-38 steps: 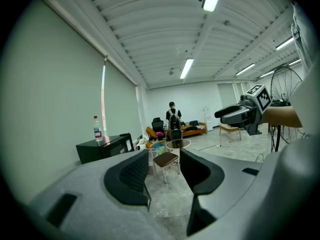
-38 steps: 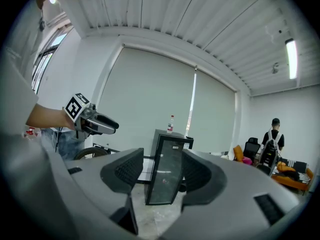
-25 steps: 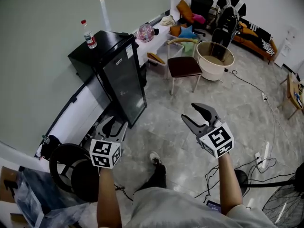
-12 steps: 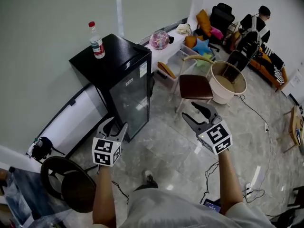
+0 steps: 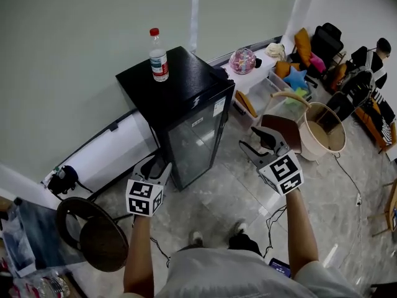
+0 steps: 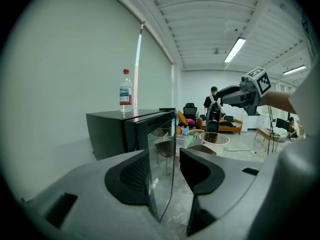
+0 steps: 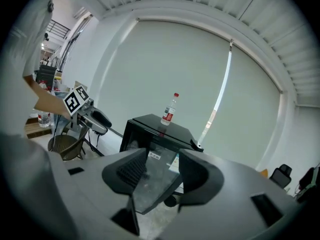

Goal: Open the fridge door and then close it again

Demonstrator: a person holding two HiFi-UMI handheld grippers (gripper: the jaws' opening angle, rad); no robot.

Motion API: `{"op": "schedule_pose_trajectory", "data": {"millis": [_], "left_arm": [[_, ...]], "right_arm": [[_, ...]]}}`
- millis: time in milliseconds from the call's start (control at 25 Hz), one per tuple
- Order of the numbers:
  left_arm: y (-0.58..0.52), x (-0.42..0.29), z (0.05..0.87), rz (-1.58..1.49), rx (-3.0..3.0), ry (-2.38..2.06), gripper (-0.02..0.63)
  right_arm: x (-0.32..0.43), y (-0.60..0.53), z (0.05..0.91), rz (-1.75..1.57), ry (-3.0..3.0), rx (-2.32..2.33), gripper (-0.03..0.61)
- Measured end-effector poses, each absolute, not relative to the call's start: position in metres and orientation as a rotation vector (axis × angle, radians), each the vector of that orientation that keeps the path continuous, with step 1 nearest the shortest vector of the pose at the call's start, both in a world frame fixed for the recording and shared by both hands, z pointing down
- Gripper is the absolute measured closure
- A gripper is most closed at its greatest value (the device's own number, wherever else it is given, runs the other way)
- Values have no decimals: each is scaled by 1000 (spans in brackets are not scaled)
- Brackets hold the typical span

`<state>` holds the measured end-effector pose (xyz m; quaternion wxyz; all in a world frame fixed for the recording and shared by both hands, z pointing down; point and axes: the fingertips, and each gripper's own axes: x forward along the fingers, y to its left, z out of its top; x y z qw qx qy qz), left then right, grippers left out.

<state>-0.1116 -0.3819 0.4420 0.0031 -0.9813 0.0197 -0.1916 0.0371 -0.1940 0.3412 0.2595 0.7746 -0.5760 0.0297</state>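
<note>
1 fridge (image 5: 180, 89) | door (image 5: 198, 143) shut | 1 bottle (image 5: 159, 56) upright on top

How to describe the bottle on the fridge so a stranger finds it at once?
By the pale wall stands a black fridge with a glass door. On its top stands a clear plastic bottle, upright and alone, with a red cap and label.

Print on the bottle (image 5: 158, 56) and on the fridge (image 5: 186, 89) door stickers is too small to read.
</note>
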Motion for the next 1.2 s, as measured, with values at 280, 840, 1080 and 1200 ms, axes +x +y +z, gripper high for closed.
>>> {"op": "schedule_pose_trajectory", "data": {"millis": [280,840,1080,1200], "left_arm": [[-398,-101,462,-643,-3114,278,428],[-397,-72,501,-698,-3116,1006,426],[-396,-68,527,-741,-3116,1111,426],[-400,-68,541,-794,-3122,1062,425]], "right_arm": [[73,-240,345,-3,-1697,1934,377],[115,-343,356,-275,-2073,1212,376],[88,-375,374,-350,-2119,904,374],[72,-392,382,-365,-2131,811,374]]}}
